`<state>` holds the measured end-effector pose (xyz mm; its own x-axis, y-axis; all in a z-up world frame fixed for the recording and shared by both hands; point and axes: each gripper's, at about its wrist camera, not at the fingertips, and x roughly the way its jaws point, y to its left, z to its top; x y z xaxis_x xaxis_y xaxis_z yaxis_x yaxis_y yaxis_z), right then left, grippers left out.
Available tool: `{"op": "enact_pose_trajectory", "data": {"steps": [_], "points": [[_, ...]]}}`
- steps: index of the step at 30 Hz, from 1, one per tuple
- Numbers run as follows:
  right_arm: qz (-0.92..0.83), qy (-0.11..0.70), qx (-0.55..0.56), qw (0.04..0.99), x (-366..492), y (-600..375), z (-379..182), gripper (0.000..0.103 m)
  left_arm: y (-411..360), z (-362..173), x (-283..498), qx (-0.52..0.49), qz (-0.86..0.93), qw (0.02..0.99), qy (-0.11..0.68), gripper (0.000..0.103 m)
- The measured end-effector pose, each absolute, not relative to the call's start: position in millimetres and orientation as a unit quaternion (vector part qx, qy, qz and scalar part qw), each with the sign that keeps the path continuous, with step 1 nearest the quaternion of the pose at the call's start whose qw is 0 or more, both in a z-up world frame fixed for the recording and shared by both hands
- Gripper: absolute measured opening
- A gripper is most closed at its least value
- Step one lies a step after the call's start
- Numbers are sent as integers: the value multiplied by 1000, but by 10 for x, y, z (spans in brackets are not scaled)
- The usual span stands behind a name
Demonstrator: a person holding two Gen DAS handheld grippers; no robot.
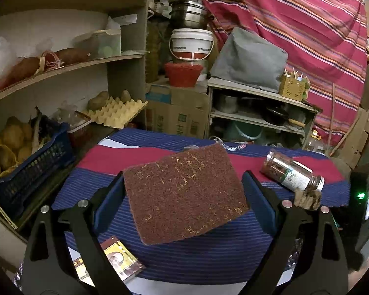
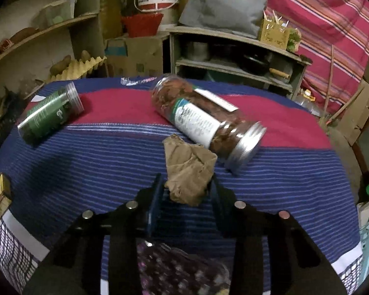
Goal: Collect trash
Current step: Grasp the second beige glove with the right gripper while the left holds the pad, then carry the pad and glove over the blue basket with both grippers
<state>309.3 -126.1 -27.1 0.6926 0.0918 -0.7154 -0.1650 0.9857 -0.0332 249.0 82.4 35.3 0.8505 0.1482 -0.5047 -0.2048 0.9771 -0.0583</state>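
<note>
Crumpled brown paper point(image 2: 188, 172) sits between my right gripper point(image 2: 184, 189) pads, jaws narrowed around it; contact unconfirmed. Left gripper point(image 1: 183, 191) clamps the scouring pad point(image 1: 184, 191).

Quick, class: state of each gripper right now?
Left gripper: shut on the brown scouring pad.
Right gripper: shut on the crumpled brown paper.

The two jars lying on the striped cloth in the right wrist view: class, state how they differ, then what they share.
The green-labelled jar is smaller and lies at the left; the white-labelled jar is larger and lies mid-table, next to the crumpled brown paper. The white-labelled jar shows brown contents and a silver lid; the green-labelled jar's label hides its inside. Both are clear and lie on their sides.
</note>
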Motion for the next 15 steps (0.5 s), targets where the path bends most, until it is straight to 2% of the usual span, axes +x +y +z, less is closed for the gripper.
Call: {"op": "enact_pose_trajectory", "data": {"steps": [15], "points": [[37, 335, -28, 941, 2497, -2150, 159, 37, 234, 403, 2437, -14, 53, 964, 258, 90]]}}
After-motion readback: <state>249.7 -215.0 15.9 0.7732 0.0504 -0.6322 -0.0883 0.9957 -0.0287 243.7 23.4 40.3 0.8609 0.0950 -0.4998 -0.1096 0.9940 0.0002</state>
